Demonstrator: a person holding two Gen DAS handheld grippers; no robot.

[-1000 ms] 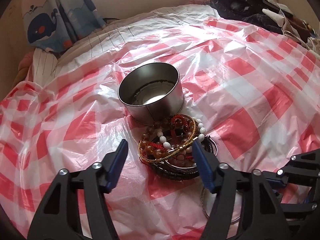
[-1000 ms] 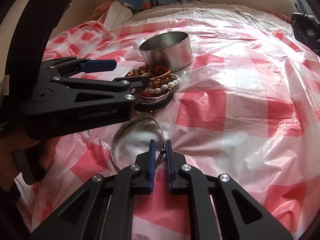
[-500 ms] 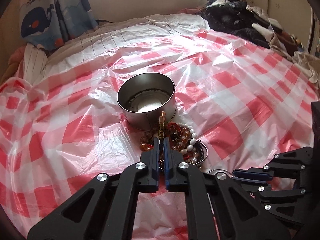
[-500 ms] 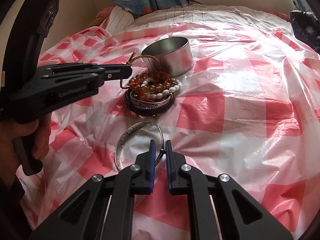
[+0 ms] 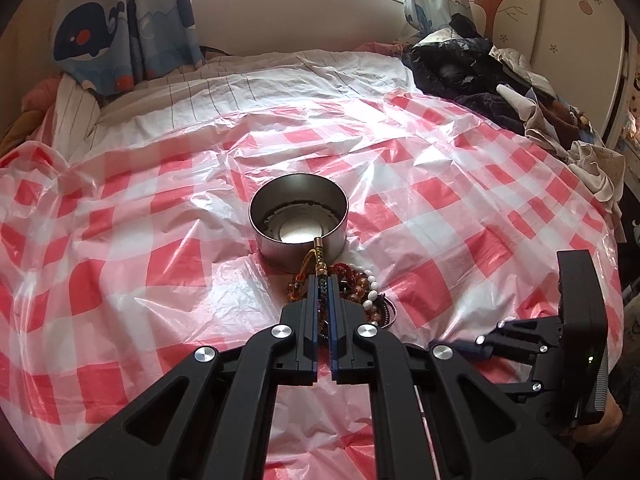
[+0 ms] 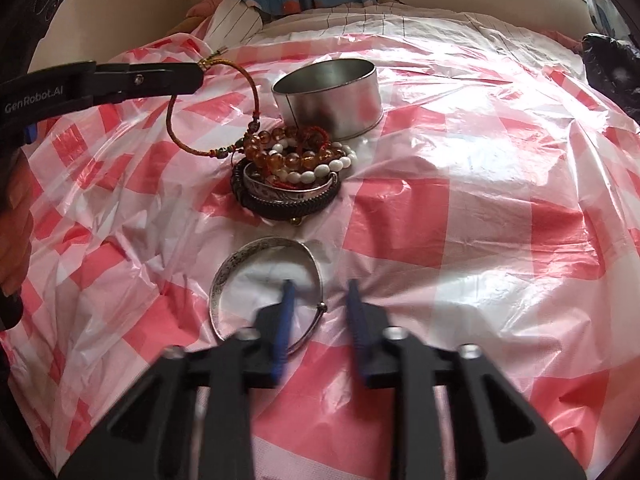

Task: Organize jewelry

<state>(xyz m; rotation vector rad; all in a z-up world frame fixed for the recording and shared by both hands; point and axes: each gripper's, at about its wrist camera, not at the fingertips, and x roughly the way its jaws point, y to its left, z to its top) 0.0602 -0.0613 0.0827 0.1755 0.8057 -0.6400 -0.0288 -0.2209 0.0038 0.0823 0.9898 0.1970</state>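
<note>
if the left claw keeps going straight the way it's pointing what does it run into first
Probably the metal tin. The left claw, shut on the red cord bracelet, points at its near rim above the bead pile; depth is hard to judge.

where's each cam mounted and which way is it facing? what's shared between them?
Left wrist: on the left gripper, looking along its fingers, shut on the red-gold cord bracelet, toward the round silver metal tin and window; right gripper shows lower right.
Right wrist: on the right gripper, fingers open over the flat silver bangle, facing the tin; left gripper enters from the left, cord bracelet dangling.
Shared: tin, beaded bracelet pile, red-white checked plastic sheet.
</note>
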